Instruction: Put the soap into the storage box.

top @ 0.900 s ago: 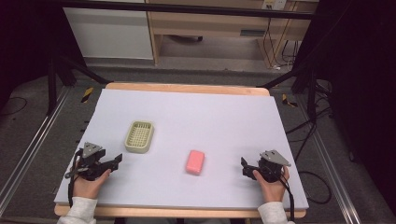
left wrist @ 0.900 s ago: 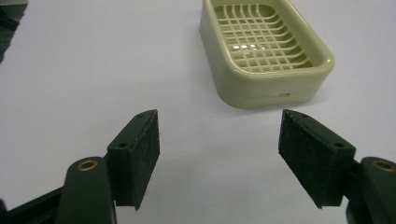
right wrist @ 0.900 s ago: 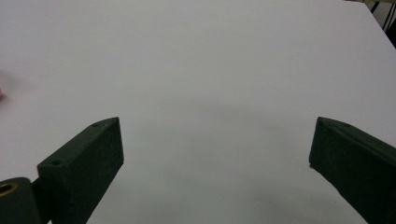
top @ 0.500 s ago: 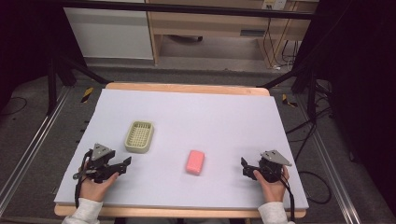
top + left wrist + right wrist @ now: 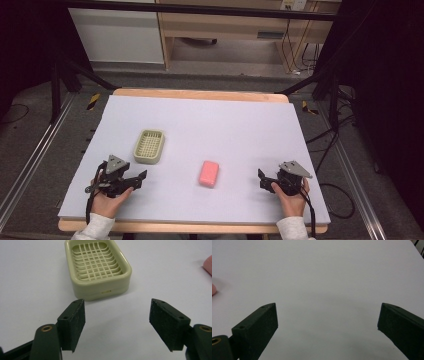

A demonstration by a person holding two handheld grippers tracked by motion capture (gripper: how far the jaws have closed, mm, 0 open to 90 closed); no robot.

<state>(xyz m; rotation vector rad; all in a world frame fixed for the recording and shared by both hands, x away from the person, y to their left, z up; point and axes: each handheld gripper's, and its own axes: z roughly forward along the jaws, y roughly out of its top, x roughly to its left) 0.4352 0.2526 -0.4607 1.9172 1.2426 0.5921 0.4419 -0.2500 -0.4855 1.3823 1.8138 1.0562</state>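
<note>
The jaws of both grippers are spread wide and hold nothing. The left gripper [image 5: 134,180] sits near the front left corner of the tabletop [image 5: 235,125], low over the surface, and it points toward the soap dish [image 5: 149,146] just beyond it. In the left gripper view the dish [image 5: 97,267] stands upright ahead of the gap between the jaws, apart from them, with its short wall facing the gripper. It is a pale green dish with a grid insert and it is empty. I judge it is hard plastic, light and stiff, with smooth walls that may slide under the pads. A good hold would be across the two long walls, or over one rim, with moderate force.

Toward the middle of the front edge lies the pink soap bar [image 5: 209,173], flat and well apart from the dish. It looks solid and a little slippery; the long flat sides seem the best place to pinch it.

The right gripper [image 5: 262,181] rests near the front right corner, with bare tabletop in front of it.
</note>
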